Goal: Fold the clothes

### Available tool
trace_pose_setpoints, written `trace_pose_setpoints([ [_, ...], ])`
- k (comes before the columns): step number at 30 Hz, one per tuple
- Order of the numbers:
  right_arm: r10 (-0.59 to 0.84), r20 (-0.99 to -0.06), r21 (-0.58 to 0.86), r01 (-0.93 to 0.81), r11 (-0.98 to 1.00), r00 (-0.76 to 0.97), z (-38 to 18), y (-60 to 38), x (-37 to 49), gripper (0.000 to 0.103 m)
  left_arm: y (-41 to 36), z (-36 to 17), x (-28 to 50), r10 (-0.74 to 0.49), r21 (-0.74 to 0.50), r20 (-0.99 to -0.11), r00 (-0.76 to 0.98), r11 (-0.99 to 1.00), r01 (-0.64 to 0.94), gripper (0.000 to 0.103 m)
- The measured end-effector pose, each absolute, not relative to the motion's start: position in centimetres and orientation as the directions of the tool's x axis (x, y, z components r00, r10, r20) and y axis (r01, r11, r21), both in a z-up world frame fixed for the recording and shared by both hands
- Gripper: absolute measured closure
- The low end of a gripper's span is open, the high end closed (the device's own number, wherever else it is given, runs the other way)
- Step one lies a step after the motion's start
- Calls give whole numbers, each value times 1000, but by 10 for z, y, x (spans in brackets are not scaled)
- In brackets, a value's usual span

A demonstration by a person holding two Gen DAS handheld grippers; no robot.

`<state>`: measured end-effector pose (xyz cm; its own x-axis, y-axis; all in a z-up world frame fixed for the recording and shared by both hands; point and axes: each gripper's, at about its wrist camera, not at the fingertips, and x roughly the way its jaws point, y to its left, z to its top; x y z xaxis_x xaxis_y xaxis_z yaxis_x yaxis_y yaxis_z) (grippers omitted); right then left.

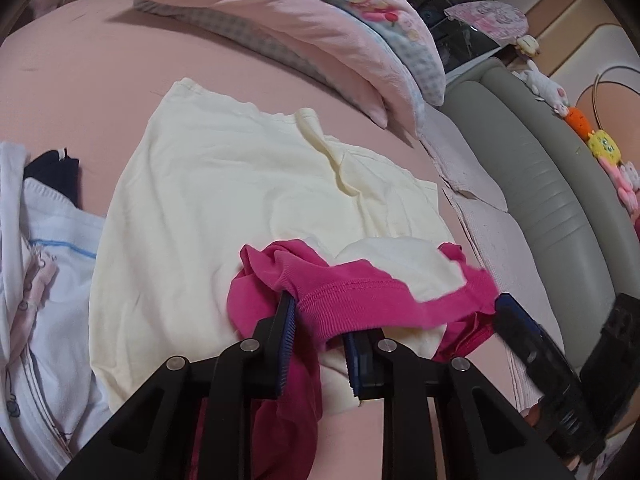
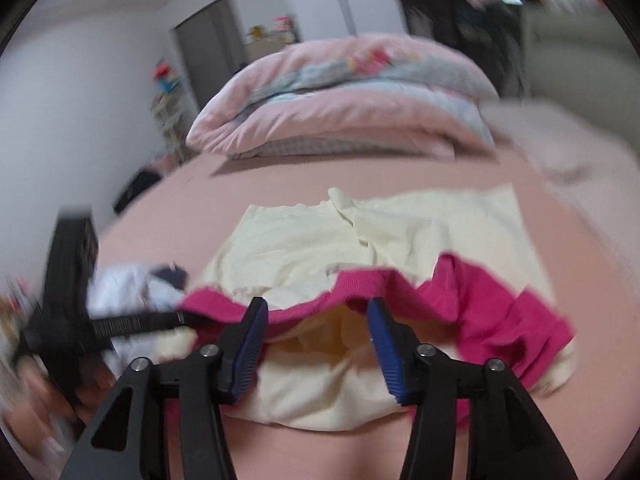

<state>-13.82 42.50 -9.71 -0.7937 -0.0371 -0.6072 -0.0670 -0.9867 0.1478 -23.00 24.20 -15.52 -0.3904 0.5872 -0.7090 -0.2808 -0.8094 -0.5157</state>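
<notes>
A cream shirt with magenta trim (image 1: 224,208) lies spread on the pink bed (image 1: 80,80). Its magenta collar band (image 1: 360,292) is lifted near me. My left gripper (image 1: 320,320) has its jaws apart, and the collar band drapes over and between the blue pads (image 1: 286,340). My right gripper (image 2: 318,312) is open, its blue pads (image 2: 248,344) on either side of the magenta band (image 2: 304,312), not closed on it. The right gripper also shows in the left wrist view (image 1: 532,344), and the left one in the right wrist view (image 2: 132,324). The right wrist view is blurred.
A folded pink and blue quilt (image 1: 304,28) lies at the far end of the bed. White and dark clothes (image 1: 44,240) are piled at the left. A grey padded headboard (image 1: 552,184) with plush toys (image 1: 604,148) runs along the right.
</notes>
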Motion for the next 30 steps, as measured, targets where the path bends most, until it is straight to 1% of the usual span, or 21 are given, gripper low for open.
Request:
trace_pose_setpoints([
  [3, 76, -632, -30, -74, -997, -771, -103, 413, -142, 50, 243, -155, -230, 591, -515, -712, -380, -807, -290, 83],
  [4, 111, -638, -67, -88, -994, -762, -106, 411, -144, 50, 242, -155, -231, 591, -515, -712, -379, -806, -291, 83],
  [7, 129, -665, -78, -103, -992, -736, -112, 415, -151, 50, 240, -155, -232, 593, -516, -711, -377, -805, -293, 83],
  [9, 104, -677, -51, -95, -994, -728, -114, 419, -152, 50, 238, -155, -232, 595, -517, -711, -375, -804, -294, 83],
  [11, 77, -671, -40, -67, -997, -738, -113, 418, -148, 50, 237, -155, -233, 596, -518, -711, -374, -803, -295, 83],
  [15, 95, -653, -137, -6, -991, -751, -114, 407, -135, 49, 233, -152, -234, 598, -522, -707, -378, -801, -293, 83],
  [18, 145, -651, -201, -15, -980, -745, -122, 403, -129, 48, 232, -151, -233, 606, -531, -700, -377, -795, -294, 83],
  [21, 166, -674, -207, -31, -978, -720, -133, 408, -132, 48, 235, -151, -234, 601, -523, -707, -374, -799, -296, 83],
  [26, 146, -735, -140, -62, -988, -662, -152, 425, -146, 48, 235, -153, -234, 609, -533, -708, -359, -793, -294, 83],
  [30, 178, -729, -115, -138, -984, -661, -152, 434, -155, 48, 236, -156, -233, 605, -530, -716, -350, -796, -293, 83],
])
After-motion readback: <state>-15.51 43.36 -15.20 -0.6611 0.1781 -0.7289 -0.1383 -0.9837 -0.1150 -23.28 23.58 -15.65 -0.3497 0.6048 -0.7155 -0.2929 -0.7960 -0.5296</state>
